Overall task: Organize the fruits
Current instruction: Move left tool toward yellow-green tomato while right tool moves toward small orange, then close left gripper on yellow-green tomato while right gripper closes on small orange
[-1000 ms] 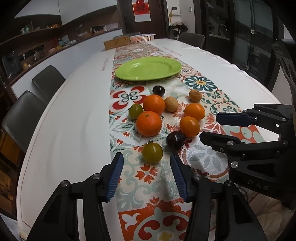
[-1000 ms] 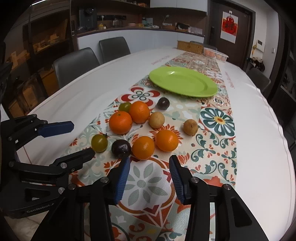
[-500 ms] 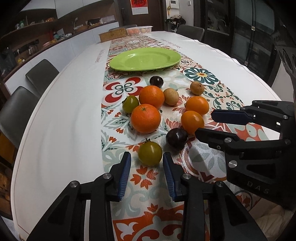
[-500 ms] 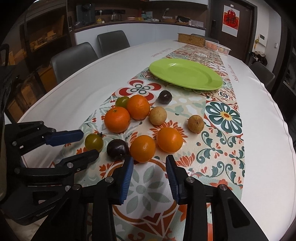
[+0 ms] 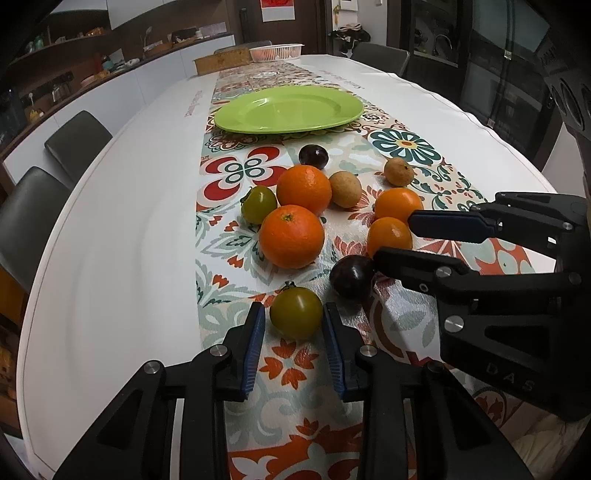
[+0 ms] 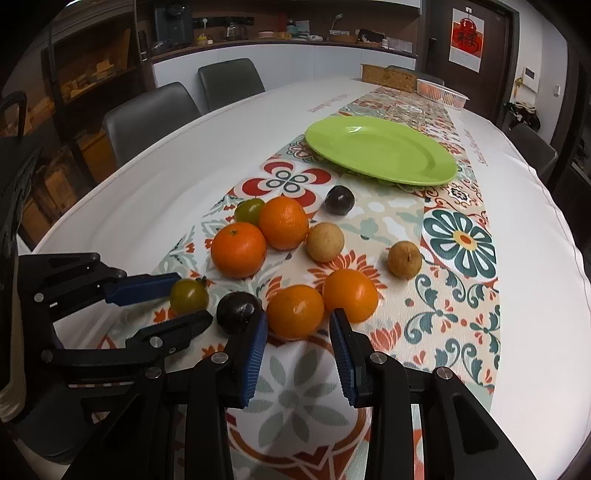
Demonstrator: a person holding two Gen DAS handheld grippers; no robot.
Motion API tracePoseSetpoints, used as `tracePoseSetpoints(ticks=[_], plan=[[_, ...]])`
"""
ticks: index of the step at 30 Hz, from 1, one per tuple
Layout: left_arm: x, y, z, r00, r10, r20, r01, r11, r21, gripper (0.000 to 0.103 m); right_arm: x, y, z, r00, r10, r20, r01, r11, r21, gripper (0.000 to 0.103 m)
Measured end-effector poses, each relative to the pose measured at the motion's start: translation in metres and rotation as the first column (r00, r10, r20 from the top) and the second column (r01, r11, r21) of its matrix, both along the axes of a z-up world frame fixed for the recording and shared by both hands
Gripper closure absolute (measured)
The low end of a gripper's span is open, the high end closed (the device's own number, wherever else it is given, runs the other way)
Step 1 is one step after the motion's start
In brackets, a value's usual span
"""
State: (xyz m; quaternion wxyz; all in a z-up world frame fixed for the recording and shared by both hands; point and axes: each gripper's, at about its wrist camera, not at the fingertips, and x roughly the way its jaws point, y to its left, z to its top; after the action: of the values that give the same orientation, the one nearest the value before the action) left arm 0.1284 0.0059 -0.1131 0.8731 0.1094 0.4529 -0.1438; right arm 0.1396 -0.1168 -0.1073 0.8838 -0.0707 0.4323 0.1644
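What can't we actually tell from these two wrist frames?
- Left hand-held gripper: whether its pads touch the green tomato; both views leave contact unclear.
- Right hand-held gripper: same for the orange; the fruit's lower part hides the gap.
- Pink basket: contents too small, far end of the table.
- Red door poster: cut off by the left wrist view's top edge.

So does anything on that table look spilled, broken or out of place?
Nothing looks spilled or damaged. The fruit lies loose on the patterned runner while the green plate behind it sits bare. The only mild oddity is the runner itself: it is slightly rumpled near the closest orange.
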Motion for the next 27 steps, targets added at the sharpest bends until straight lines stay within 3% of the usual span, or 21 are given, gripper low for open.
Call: tracePoseSetpoints(ticks=[18,27], plan=[[0.006,0.009,0.001,0.998,0.038,-0.058,-0.043,0.996,-0.083,0.076,0.013,-0.005,-0.001,1.000,-0.009,-0.019,0.010,0.998,0.070,0.068],[-0.005,0.004,0.021,0.998,0.065,-0.011,-0.066,0.994,-0.093,0.076,0.001,-0.015,0.003,0.999,-0.042,-0.007,0.043,0.997,0.069,0.068]])
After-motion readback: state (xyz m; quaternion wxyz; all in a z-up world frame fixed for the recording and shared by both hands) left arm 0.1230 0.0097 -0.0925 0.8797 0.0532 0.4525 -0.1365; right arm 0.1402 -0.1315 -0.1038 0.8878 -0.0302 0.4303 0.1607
